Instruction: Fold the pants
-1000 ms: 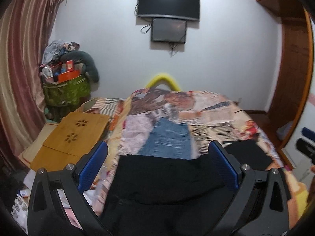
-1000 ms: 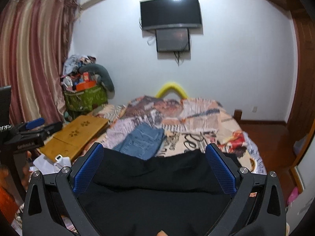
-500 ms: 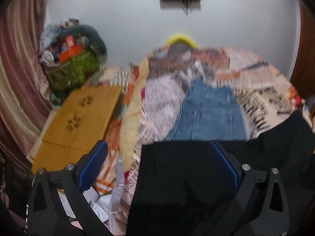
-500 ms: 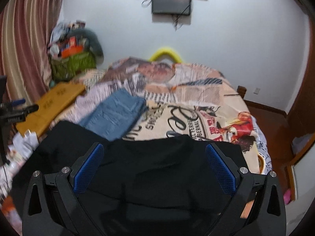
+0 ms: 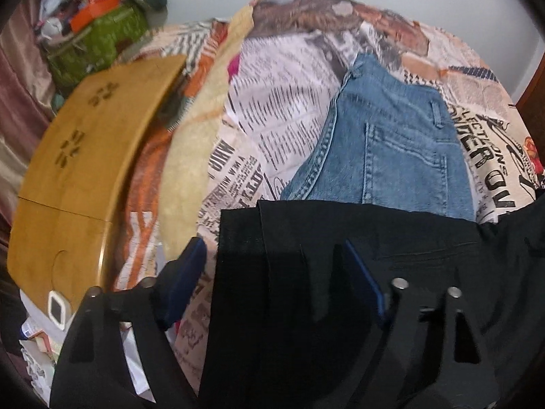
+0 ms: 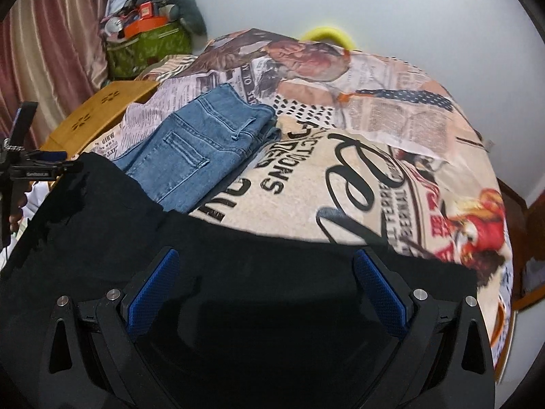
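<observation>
**Black pants spread under both claws at the near edge of the bed**

The black pants (image 5: 374, 238) (image 6: 238, 272) lie on the near part of the bed, filling the lower half of both wrist views, their far hem running straight across just ahead of the fingertips. The left claw (image 5: 269, 269) has its jaws partly closed, with folds of black cloth standing up between the blue pads; whether the pads actually pinch the cloth I cannot tell. The right claw (image 6: 265, 276) is spread wide, its pads well apart above flat black fabric, holding nothing.

Ahead of both claws stretches the bed cover (image 5: 272, 109) (image 6: 357, 156), printed with newspaper text and large lettering. At its far end a yellow curved piece (image 6: 328, 34) peeks over the cover against the pale wall (image 6: 272, 0).

Just beyond the black hem lies a folded pair of blue jeans (image 5: 391, 143) (image 6: 201, 150), back pocket up; the hem overlaps their near edge. They sit ahead and right of the left claw, ahead and left of the right claw.

Left of the left claw, beside the bed, rests a wooden board (image 5: 85, 156) (image 6: 98, 116) with flower-shaped cutouts. Further left and beyond it, a green bag (image 5: 98, 47) (image 6: 146, 47) heaped with clutter stands against a striped curtain (image 6: 44, 44).

From the right wrist, the left claw's tip (image 6: 37, 167) shows at the far left edge, over the pants.
</observation>
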### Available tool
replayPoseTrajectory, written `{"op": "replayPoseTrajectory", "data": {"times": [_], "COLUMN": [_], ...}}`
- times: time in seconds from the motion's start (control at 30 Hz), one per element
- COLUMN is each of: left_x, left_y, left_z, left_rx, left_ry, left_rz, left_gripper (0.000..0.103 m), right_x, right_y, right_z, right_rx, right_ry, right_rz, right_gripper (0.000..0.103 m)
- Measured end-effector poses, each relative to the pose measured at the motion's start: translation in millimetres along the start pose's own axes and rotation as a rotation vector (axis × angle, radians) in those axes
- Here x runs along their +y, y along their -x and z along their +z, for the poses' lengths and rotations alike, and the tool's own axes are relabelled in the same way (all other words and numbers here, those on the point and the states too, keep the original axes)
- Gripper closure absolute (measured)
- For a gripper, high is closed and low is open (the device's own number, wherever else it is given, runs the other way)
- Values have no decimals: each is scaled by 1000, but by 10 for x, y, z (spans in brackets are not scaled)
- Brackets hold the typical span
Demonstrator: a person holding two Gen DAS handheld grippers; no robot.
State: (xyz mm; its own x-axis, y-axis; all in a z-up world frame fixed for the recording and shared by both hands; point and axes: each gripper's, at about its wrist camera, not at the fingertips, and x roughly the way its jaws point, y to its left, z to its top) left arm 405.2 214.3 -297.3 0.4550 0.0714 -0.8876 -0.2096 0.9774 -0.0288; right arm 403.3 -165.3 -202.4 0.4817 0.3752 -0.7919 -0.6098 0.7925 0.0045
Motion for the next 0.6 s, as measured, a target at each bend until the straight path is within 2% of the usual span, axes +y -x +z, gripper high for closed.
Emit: {"op": "replayPoseTrajectory", "data": {"times": [0.13,0.2,0.23,0.27,0.3,0.33,0.4,0.47,0.6], "left_x": [7,-20,-37,-49,-47,-42,-59,-92,-106], "left_y": [-121,-160,-165,-152,-134,-108,-36,17,176], "left_z": [41,52,50,44,41,36,16,-9,-58], "left_rx": [29,40,42,38,35,31,21,11,-19], "left_ry": [6,-6,-15,-23,-23,-22,-26,-44,-50], "left_rz": [-27,-9,14,41,39,32,21,32,39], "left_gripper": [40,53,64,68,71,79,84,91,92], "right_x": [-53,-105,-128,-151,-166,-174,-190,-185,-79], "right_y": [-166,-275,-323,-375,-415,-446,-504,-482,-413], "right_z": [92,118,131,136,137,132,100,61,0], "right_rx": [46,83,98,114,125,135,153,136,142], "right_ry": [59,73,75,73,68,63,39,20,50], "right_rz": [47,48,45,44,46,49,73,93,111], "right_gripper": [2,2,2,3,6,9,13,16,44]}}
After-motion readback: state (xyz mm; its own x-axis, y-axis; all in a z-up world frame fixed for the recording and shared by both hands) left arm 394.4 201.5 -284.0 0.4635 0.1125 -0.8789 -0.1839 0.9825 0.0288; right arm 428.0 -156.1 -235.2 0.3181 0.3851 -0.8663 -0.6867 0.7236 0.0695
